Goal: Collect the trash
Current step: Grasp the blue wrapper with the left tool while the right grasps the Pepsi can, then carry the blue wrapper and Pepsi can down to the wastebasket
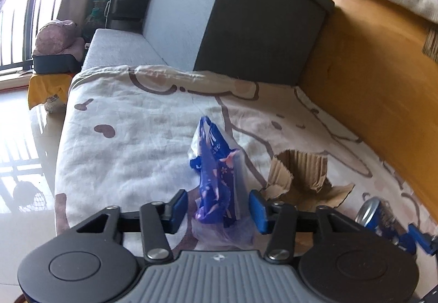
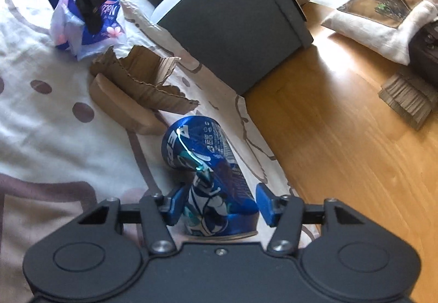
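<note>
Lying on a bed cover (image 1: 115,111) printed with brown shapes are three pieces of trash: a blue and white plastic wrapper (image 1: 216,166), a torn piece of brown cardboard (image 1: 298,174) and a crushed blue can (image 2: 208,174). From the left wrist view, the left gripper (image 1: 219,207) has its blue fingers (image 1: 179,205) spread wide on either side of the wrapper, and a gap shows between each pad and the plastic — it is released, holding nothing. The wrapper stands crumpled near the middle of the cover, with the cardboard just beside it on the right. In the right wrist view the right gripper (image 2: 219,207) is also spread, its fingers (image 2: 267,204) around the lower part of the can; the left pad seems to touch the can, the right pad is clearly apart from it, so it is not clenched. The can lies on its side near the cover's right edge — next to a wooden floor (image 2: 342,152). A dark grey box (image 2: 246,29) stands at the far edge of the cover, beyond the cardboard.
</note>
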Available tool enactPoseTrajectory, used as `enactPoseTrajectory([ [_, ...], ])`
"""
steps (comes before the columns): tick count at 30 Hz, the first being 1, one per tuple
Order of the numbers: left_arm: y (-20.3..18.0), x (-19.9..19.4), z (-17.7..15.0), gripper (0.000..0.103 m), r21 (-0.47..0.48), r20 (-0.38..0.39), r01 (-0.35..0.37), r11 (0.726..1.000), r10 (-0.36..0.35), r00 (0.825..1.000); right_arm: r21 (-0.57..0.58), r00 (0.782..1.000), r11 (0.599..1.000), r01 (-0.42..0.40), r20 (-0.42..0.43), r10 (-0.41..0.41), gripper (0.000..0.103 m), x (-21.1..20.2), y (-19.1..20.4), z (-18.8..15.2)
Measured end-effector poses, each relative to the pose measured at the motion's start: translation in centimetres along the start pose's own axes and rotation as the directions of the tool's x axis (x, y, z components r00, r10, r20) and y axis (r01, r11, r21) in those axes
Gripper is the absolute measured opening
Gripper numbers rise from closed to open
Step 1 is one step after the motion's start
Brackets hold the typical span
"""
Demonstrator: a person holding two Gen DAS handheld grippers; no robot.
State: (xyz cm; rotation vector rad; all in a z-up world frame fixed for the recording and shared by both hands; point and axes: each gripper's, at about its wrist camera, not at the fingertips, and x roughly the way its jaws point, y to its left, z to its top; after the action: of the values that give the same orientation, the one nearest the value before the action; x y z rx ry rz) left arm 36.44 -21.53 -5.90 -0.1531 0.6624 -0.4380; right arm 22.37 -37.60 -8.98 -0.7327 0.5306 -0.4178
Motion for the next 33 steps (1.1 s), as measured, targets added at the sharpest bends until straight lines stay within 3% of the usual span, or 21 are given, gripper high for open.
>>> enactPoseTrajectory([
  [5, -0.1, -0.2, -0.2, 0.018, 0.038, -0.026, 0.005, 0.999, -0.004, 1.0, 0.071, 1.0, 0.997, -0.017, 0.017, 0.015, 0.054, -0.4, -1.5, 0.0],
  [11, -1.1, -2.1, -1.0, 0.015, 0.075, -0.045, 0.019, 0.997, -0.015, 0.999, 0.222, 0.994, 0.97, -0.1, -0.009, 0.105, 0.054, -1.1, -3.9, 0.3],
  [13, -1.5, -3.1, -1.2, 0.015, 0.089, -0.049, 0.027, 0.996, -0.023, 0.999, 0.3, 0.985, 0.941, -0.158, -0.02, 0.172, 0.054, -1.6, -5.1, 0.1],
  [16, -1.9, -4.7, -1.7, 0.015, 0.1, -0.054, 0.04, 0.994, -0.035, 0.998, 0.433, 0.959, 0.867, -0.246, -0.023, 0.284, 0.053, -2.7, -7.3, -0.8],
  [20, -2.2, -6.7, -2.6, 0.015, 0.095, -0.068, 0.056, 0.994, -0.049, 0.996, 0.52, 0.923, 0.793, -0.317, -0.023, 0.384, 0.053, -5.0, -9.8, -2.4],
  [24, -2.6, -8.9, -3.8, 0.014, 0.11, -0.08, 0.076, 0.991, -0.068, 0.995, 0.556, 0.864, 0.73, -0.398, -0.04, 0.502, 0.053, -6.9, -11.7, -3.7],
  [27, -2.7, -10.6, -5.0, 0.013, 0.112, -0.086, 0.095, 0.989, -0.086, 0.993, 0.541, 0.818, 0.712, -0.447, -0.074, 0.57, 0.053, -8.0, -12.4, -4.1],
  [29, -2.9, -11.6, -5.8, 0.013, 0.125, -0.087, 0.104, 0.987, -0.094, 0.992, 0.522, 0.796, 0.711, -0.471, -0.096, 0.597, 0.058, -8.8, -12.7, -4.1],
  [33, -2.7, -12.9, -7.4, 0.013, 0.116, -0.086, 0.125, 0.985, -0.115, 0.99, 0.453, 0.786, 0.745, -0.489, -0.142, 0.602, 0.059, -9.5, -12.5, -3.7],
])
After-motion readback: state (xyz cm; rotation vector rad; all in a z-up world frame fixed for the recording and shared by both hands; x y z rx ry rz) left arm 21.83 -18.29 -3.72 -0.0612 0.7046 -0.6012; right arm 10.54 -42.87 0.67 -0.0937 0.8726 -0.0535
